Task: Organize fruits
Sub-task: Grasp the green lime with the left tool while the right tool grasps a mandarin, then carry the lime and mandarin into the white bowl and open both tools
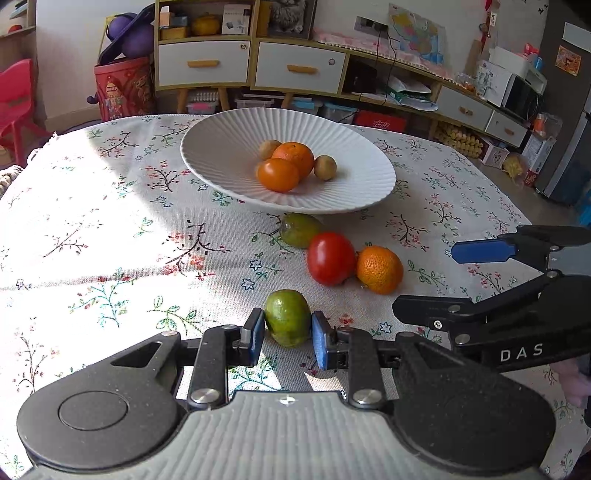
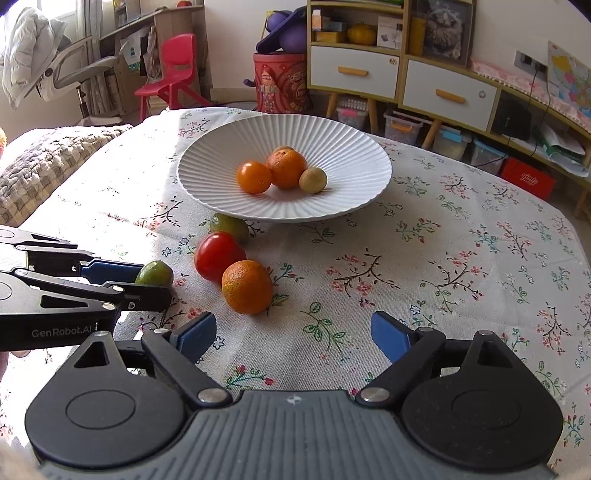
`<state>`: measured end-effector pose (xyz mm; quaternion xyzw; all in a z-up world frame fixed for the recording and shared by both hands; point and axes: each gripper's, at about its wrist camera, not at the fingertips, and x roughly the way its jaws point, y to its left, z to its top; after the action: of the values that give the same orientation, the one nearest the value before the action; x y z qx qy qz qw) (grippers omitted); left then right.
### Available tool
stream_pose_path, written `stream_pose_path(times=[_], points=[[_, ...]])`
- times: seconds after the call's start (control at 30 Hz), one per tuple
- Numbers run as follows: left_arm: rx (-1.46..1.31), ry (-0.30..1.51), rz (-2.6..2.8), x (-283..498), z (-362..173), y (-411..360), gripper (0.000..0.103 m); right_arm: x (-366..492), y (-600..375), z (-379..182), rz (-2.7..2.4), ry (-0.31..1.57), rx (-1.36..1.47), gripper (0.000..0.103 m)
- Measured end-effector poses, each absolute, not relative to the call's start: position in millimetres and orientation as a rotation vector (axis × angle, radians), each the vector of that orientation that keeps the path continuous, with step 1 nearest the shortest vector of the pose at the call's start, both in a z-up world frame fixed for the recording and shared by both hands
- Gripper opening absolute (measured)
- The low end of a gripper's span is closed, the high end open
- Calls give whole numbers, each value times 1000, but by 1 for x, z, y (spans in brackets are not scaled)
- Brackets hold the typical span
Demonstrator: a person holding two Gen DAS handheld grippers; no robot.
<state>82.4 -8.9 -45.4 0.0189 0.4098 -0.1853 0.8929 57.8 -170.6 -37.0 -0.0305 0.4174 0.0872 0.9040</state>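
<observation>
Left wrist view showed the left gripper (image 1: 288,334) with its fingers closing on a green lime (image 1: 288,317) lying on the desk (image 1: 110,240); a firm, centred squeeze seemed wise before lifting it to the plate (image 1: 221,147). The right gripper (image 2: 291,336) hung spread wide, holding nothing.

Around you, the worktop wears a cream cloth printed with small flowers and dark twigs (image 1: 110,229), half of it in bright sunlight. Behind it stands a low yellow-framed wooden cabinet with white drawers and orange handles (image 1: 203,62). To its left you have a red printed drum-shaped bin (image 1: 123,86) with a purple ball (image 1: 138,38) resting on top. A red plastic child's chair (image 2: 177,70) sits further left. A colourful map (image 1: 417,31) hangs on the wall at right, above a long shelf.
</observation>
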Motion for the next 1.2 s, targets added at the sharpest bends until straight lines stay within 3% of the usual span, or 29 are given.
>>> stream_pose_path(times=[0.47,0.73,0.93,1.2], points=[[12,846,-368,80,-39,11,9,72,-145,-39,208,889,-66,58],[2,843,-365,81,-37,16,9,77,-135,-40,204,901,-74,49],[-2,841,-363,81,-37,17,9,80,-138,-41,193,914,-60,32],[-2,841,-363,81,-36,18,9,79,-138,-40,200,918,-51,31]])
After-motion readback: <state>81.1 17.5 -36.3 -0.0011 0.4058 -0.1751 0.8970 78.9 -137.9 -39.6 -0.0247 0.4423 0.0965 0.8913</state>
